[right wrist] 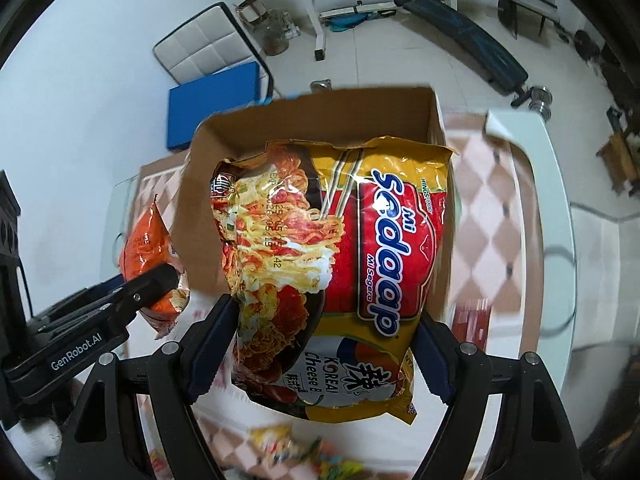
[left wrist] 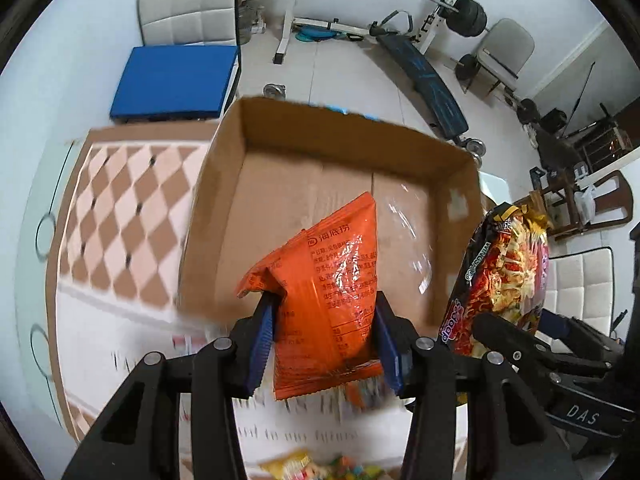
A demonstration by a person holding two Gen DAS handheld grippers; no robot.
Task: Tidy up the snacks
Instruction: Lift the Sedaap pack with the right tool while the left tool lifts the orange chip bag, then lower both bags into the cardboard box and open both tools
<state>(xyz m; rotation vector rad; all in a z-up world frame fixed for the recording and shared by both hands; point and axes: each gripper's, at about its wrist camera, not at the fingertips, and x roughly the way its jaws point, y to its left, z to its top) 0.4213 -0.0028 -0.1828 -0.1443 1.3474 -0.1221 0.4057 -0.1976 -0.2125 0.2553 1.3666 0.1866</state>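
An orange snack packet (left wrist: pixel 328 296) hangs between the blue pads of my left gripper (left wrist: pixel 326 340), which is shut on it above the near edge of an open cardboard box (left wrist: pixel 224 184). The box floor beyond the packet is bare. My right gripper (right wrist: pixel 324 344) is shut on a red and yellow noodle packet (right wrist: pixel 340 256), held lifted in front of the same cardboard box (right wrist: pixel 200 200). In the left wrist view the noodle packet (left wrist: pixel 504 276) shows at the right. In the right wrist view the orange snack packet (right wrist: pixel 148 248) shows at the left.
The box stands on a table with a chequered pink and brown cloth (left wrist: pixel 116 208). More colourful snack packets (right wrist: pixel 296 452) lie on the table below the grippers. A padded chair with a blue cushion (left wrist: pixel 176 80) and a weight bench (left wrist: pixel 424 76) stand on the floor beyond.
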